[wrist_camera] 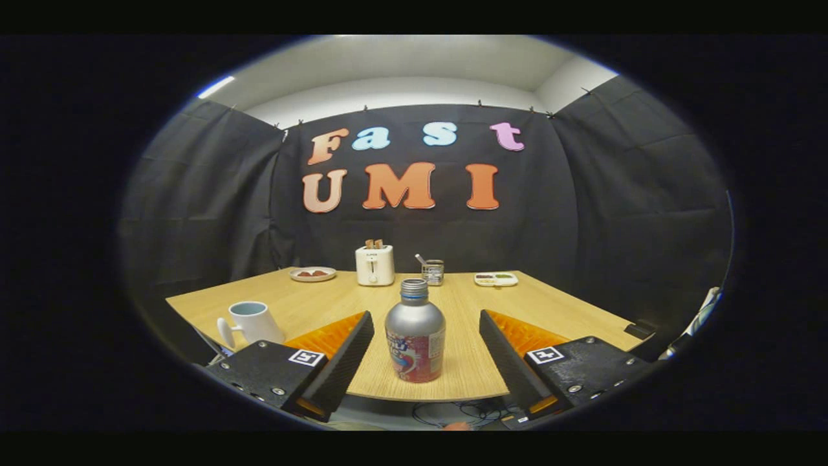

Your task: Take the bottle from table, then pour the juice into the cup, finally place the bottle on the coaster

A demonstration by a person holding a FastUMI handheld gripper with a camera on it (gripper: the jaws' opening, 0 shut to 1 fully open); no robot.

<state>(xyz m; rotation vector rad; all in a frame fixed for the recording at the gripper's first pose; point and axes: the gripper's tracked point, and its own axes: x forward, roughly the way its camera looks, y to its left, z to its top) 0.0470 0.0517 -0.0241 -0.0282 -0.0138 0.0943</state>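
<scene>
A silver bottle (414, 331) with a red label and a screw cap stands upright near the front edge of the wooden table (569, 310). My gripper (426, 318) is open, its two fingers standing wide on either side of the bottle with a gap to each. A white cup (250, 321) with a handle sits on the table to the left, just beyond the left finger. I cannot make out a coaster.
At the back of the table stand a white toaster (374, 265), a small plate (313, 274) with dark food, a metal holder (433, 271) and a white tray (496, 279). Cables (466, 411) lie on the floor below the table's front edge.
</scene>
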